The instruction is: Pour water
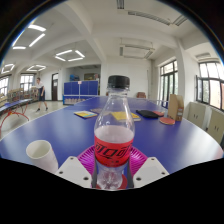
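A clear plastic bottle (115, 128) with a black screw cap and a red-and-black label is seen upright on a smooth blue table (60, 128). The bottle is cylindrical, narrowing to a rounded shoulder, and its walls are glossy. It is framed by the gripper (113, 166), whose two pale fingers are set narrowly about its lower body, with the magenta pads (89, 155) lying against the label at either side; the bottle appears to be clamped, though its base is hidden. A white paper cup (42, 155), matt and tapered, stands just beside the left finger. Beyond the bottle, a yellow flat object (86, 114) and a dark flat object (150, 114) lie on the table.
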{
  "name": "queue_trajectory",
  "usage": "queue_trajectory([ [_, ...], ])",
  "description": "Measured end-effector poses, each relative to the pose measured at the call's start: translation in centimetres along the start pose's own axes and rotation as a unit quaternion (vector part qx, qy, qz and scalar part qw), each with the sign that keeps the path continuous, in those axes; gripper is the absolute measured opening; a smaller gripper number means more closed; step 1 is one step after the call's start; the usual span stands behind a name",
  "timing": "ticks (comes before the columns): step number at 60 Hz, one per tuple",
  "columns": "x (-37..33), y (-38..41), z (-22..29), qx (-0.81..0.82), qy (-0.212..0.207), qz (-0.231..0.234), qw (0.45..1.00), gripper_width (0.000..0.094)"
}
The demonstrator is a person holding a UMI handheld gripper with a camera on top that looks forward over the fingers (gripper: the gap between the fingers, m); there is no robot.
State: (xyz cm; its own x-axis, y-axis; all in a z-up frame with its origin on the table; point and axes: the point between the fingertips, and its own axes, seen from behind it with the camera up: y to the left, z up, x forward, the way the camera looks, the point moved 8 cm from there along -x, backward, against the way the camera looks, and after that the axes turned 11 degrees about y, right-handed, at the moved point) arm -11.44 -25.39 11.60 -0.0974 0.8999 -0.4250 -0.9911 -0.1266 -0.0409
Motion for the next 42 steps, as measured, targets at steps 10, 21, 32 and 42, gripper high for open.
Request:
queue_trajectory([
  [10, -0.4, -0.1, -0.9, -0.012, 0.055, -0.009, 0.998, 0.0783],
  [21, -7.4, 0.2, 0.1, 0.011, 0.086, -0.039, 0.996, 0.0854],
  [32, -18.9, 3.0, 0.7, 0.013, 0.096, -0.066, 0.993, 0.0852],
  [42, -28.7, 6.1, 0.0, 0.014, 0.100, -0.085, 0.991, 0.0858],
])
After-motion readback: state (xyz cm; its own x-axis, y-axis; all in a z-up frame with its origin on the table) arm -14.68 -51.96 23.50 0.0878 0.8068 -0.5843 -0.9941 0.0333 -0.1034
